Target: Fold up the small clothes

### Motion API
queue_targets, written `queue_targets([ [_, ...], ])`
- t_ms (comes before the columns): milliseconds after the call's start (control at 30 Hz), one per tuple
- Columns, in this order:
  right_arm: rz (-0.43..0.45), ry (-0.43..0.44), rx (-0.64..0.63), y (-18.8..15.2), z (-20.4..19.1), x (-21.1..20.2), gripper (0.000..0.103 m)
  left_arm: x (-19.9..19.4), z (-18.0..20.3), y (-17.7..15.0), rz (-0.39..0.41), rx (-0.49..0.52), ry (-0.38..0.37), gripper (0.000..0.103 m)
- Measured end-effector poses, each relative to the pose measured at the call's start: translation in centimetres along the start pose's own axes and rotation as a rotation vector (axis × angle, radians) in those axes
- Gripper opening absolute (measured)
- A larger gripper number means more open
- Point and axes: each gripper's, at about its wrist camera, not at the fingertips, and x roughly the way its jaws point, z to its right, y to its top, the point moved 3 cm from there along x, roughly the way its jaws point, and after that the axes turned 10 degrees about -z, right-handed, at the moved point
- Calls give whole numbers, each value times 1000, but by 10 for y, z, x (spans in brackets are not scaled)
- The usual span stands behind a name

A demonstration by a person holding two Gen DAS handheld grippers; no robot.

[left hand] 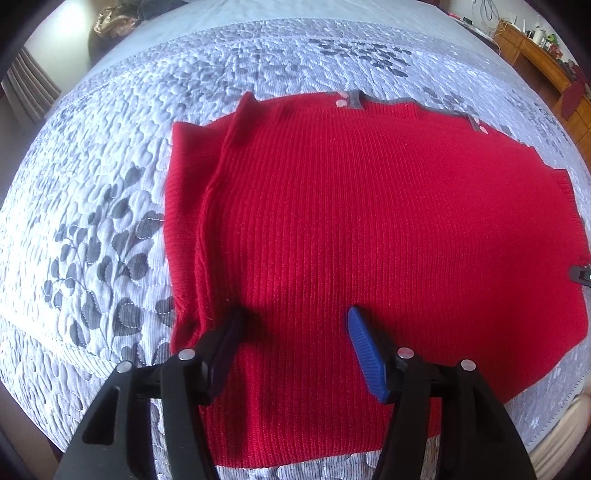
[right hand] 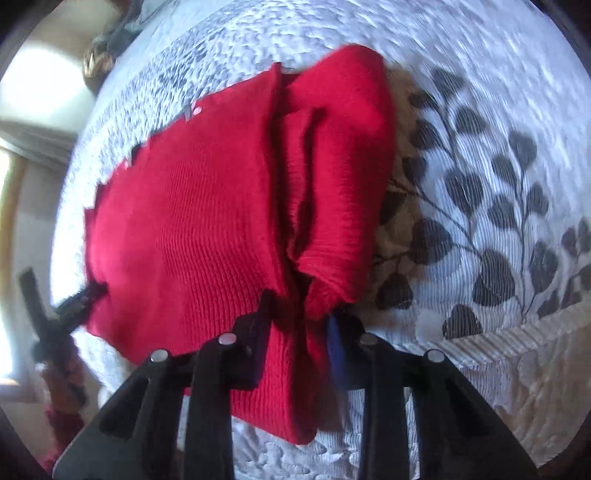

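Observation:
A red ribbed sweater (left hand: 369, 221) with a grey collar (left hand: 356, 99) lies spread on the quilted bedspread (left hand: 110, 177), its left side folded in along a long crease. My left gripper (left hand: 295, 321) hovers over the near hem, open, with flat knit below and nothing pinched between its black and blue pads. In the right wrist view the sweater (right hand: 184, 229) is bunched at its side edge. My right gripper (right hand: 299, 314) is shut on that bunched fold, and the cloth fills the gap between its fingers. The left gripper (right hand: 51, 314) shows at the sweater's far corner.
The white bedspread (right hand: 480, 147) with its grey leaf print spreads out around the garment. A wooden dresser (left hand: 546, 70) with small items stands beyond the bed at the back right. Dark bundled things (left hand: 110, 22) lie at the bed's far left corner.

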Motion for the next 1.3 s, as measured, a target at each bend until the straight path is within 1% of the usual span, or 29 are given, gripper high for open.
queue_targets([
  [67,7,-66,-42,2,-10,5,30,0,1,-1,8,-2,0,61],
  [133,10,-77,-44,5,-9,9,30,0,1,-2,15,-6,-5,61],
  [200,12,-52,-20,7,-4,10,29,1,2,-4,23,-10,-12,62],
  [233,24,-33,-7,7,-1,9,24,0,2,-5,27,-12,-16,62],
  [267,41,-14,6,6,0,7,15,1,2,-6,31,-12,-20,63],
  [333,61,34,39,1,4,3,11,0,2,-7,34,-11,-22,63],
  [400,70,46,57,-2,5,1,10,-1,1,-9,36,-10,-27,63],
  [500,61,28,58,-1,4,4,11,-2,1,-13,40,-4,-35,64],
  [567,51,15,64,2,1,5,9,-2,1,-14,43,2,-44,65],
  [667,60,7,71,3,-7,-6,8,-4,-1,-17,48,18,-60,66],
  [867,78,-121,29,-1,-33,-29,8,-5,-4,-24,65,33,-80,68],
  [1000,58,-156,18,4,-44,-29,7,-7,-4,-26,72,37,-97,71],
  [1067,47,-152,30,9,-49,-30,7,-7,-5,-27,71,42,-117,73],
  [1200,55,-180,-19,16,-73,-37,7,-7,-9,-26,68,51,-142,74],
  [1300,48,-209,-33,19,-83,-36,7,-5,-9,-24,64,61,-147,75],
])
